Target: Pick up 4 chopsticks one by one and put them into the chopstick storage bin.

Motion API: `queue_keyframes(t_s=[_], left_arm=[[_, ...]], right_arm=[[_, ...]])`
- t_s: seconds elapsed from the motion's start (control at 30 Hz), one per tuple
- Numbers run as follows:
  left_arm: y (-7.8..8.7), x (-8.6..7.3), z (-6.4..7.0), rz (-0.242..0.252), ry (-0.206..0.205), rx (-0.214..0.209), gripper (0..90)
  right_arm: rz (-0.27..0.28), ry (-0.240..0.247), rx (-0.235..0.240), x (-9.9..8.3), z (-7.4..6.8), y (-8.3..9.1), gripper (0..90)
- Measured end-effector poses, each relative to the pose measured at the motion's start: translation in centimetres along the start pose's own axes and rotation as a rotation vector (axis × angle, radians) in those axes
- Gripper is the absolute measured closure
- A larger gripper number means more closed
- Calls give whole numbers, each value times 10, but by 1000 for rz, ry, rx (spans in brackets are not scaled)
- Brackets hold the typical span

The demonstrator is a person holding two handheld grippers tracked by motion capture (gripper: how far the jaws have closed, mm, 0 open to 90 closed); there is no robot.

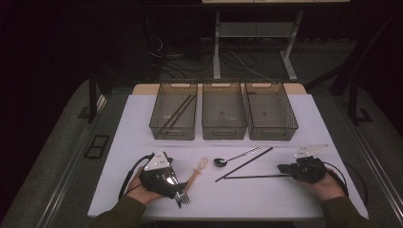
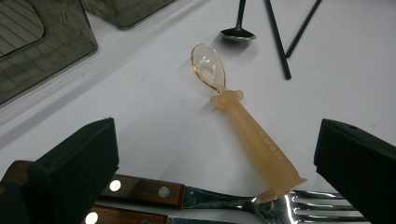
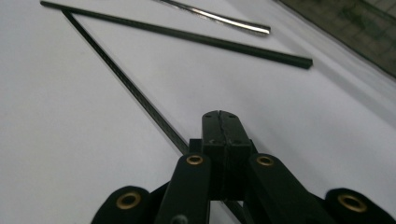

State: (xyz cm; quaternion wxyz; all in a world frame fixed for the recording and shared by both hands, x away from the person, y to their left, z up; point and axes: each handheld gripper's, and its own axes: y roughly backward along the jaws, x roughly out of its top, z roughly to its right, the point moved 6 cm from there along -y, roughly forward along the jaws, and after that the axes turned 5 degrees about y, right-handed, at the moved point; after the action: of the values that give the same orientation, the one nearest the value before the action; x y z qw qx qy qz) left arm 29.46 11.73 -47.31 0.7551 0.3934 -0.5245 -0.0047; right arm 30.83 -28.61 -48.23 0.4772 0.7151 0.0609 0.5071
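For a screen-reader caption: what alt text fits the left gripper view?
An open left gripper hovers over two wood-handled forks and the end of a translucent orange spoon on a white table. Beyond lie a metal spoon, black chopsticks and grey bins.

Black tongs, brass rivets, grey plates, olive sleeves.
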Motion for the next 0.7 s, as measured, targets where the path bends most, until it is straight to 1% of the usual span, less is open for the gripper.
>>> queue_keyframes(t_s=[0.1, 0.23, 0.4, 0.5, 0.57, 0.7], left_arm=[[0, 0, 0, 1, 2, 0, 0], [0, 0, 0, 0, 1, 0, 0], [0, 0, 0, -1, -2, 1, 0], [0, 0, 0, 2, 3, 2, 0], [0, 0, 0, 2, 3, 1, 0], [0, 0, 0, 1, 2, 1, 0]], right_arm=[[-9, -6, -4, -4, 2, 0, 899], [-24, 0, -5, -9, 2, 0, 899], [-31, 2, -7, -11, 3, -1, 899], [-33, 1, -4, -11, 1, -1, 899], [-37, 11, -7, -11, -1, -1, 899], [-37, 14, -2, -12, -5, 1, 899]])
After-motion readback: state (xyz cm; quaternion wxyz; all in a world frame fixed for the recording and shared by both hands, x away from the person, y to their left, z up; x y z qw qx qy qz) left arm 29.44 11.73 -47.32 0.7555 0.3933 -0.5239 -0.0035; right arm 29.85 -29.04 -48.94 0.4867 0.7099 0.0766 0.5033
